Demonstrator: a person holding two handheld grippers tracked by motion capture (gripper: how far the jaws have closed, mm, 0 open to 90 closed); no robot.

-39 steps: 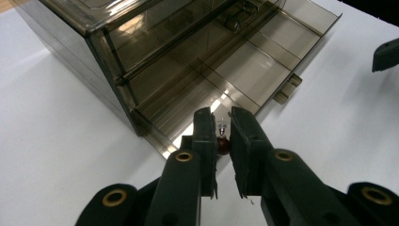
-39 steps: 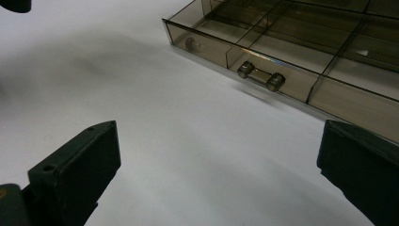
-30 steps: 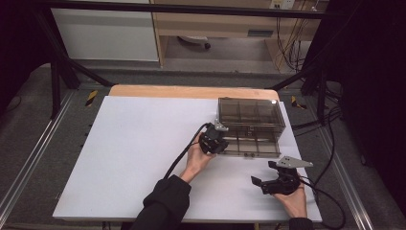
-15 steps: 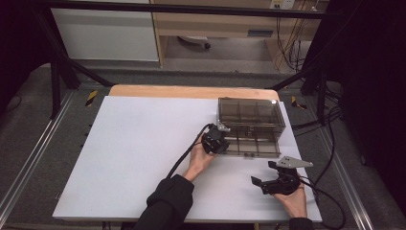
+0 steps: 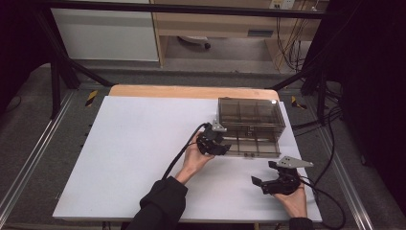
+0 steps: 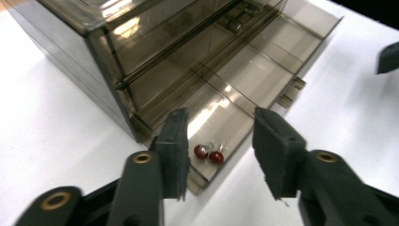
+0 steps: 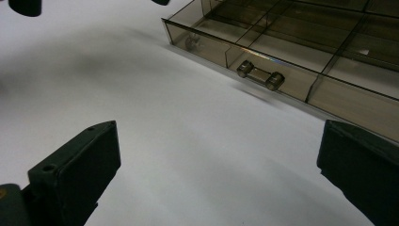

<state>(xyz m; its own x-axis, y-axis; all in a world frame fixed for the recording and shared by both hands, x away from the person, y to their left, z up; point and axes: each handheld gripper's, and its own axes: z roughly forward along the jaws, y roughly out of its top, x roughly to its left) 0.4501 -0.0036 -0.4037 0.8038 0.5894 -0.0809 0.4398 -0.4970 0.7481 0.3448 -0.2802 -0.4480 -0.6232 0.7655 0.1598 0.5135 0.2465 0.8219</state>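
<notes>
Earrings (image 6: 210, 154), two red beads on clear hooks, lie in the near corner compartment of the pulled-out drawer (image 6: 263, 70), seen in the left gripper view between and just beyond the left gripper (image 6: 220, 141), whose jaws have just been opening and touch nothing. High view: that gripper (image 5: 214, 143) sits at the smoky organizer box (image 5: 249, 115). Right gripper view: the right gripper (image 7: 219, 155) gapes wide over bare white table (image 7: 141, 94), facing the drawer's handle (image 7: 260, 75).

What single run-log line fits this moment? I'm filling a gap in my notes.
left gripper: jaws just opened, nothing gripped | pair of red bead earrings: lying in pulled-out smoky clear plastic drawer | right gripper: open over white table
</notes>
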